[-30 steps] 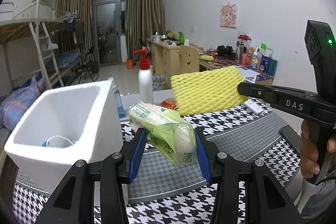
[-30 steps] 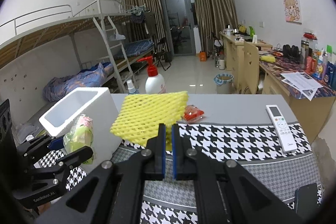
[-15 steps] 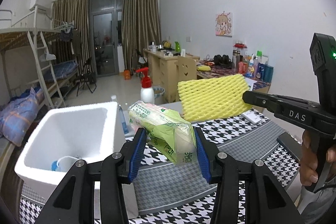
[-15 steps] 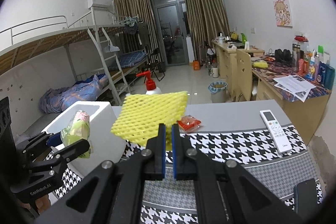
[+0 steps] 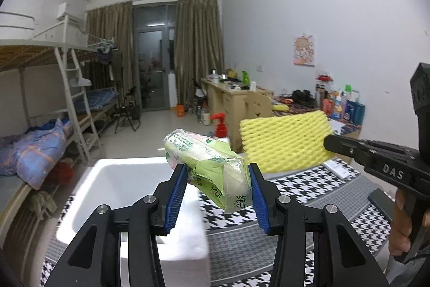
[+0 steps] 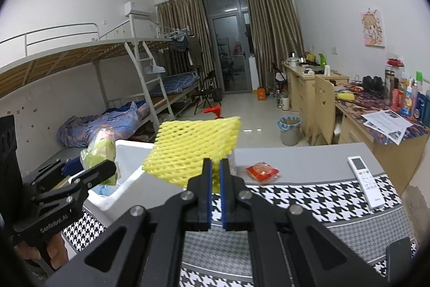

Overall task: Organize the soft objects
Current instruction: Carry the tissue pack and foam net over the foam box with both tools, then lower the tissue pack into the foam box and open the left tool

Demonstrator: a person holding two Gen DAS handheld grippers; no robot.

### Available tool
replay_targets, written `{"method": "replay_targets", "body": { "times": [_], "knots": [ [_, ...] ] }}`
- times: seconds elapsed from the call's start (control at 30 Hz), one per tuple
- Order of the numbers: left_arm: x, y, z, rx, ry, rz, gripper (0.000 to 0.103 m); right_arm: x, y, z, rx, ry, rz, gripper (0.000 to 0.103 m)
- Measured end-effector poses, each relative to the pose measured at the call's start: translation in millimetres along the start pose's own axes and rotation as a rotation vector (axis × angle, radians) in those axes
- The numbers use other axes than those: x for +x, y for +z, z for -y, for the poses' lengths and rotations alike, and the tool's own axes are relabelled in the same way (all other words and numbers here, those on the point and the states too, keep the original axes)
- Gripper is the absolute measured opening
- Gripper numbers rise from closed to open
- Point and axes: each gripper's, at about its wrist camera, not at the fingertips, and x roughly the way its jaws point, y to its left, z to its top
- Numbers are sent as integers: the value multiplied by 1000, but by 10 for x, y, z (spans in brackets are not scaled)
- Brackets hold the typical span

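My left gripper [image 5: 216, 174] is shut on a green tissue pack [image 5: 208, 162] and holds it in the air above the white foam box [image 5: 126, 190]. In the right wrist view the pack [image 6: 100, 149] sits over the box's near rim [image 6: 129, 179]. My right gripper [image 6: 214, 168] is shut on a yellow foam net sleeve [image 6: 193, 149], held up to the right of the box. The sleeve also shows in the left wrist view [image 5: 285, 141], right of the tissue pack.
A red snack packet [image 6: 262, 171] and a white remote [image 6: 366, 180] lie on the table beyond the houndstooth mat [image 6: 309, 195]. A red-capped pump bottle [image 5: 221, 125] stands behind the box. A dark phone [image 6: 400, 249] lies at the mat's right edge.
Both grippers have risen with their loads. The tissue pack now hangs over the foam box's opening, and the yellow sleeve has moved left, closer to the box.
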Motion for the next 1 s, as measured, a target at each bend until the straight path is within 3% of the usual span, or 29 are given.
{"method": "replay_targets", "body": {
  "times": [0.43,0.77,0.87,0.93,1.0],
  "knots": [
    [-2,-2,-428,-61,179,10,48,236,21,-408,-44,90,-38,7],
    [147,-45,-639,-75,235,-26,49,355,76,-580,-78,111,-48,7],
    [248,-74,-686,-69,226,-60,59,394,86,-593,-72,100,-55,7],
    [288,-102,-720,-68,224,-68,74,410,84,-619,-74,95,-59,7],
    [270,-118,-755,-71,239,-64,78,425,77,-638,-72,86,-63,7]
  ]
}}
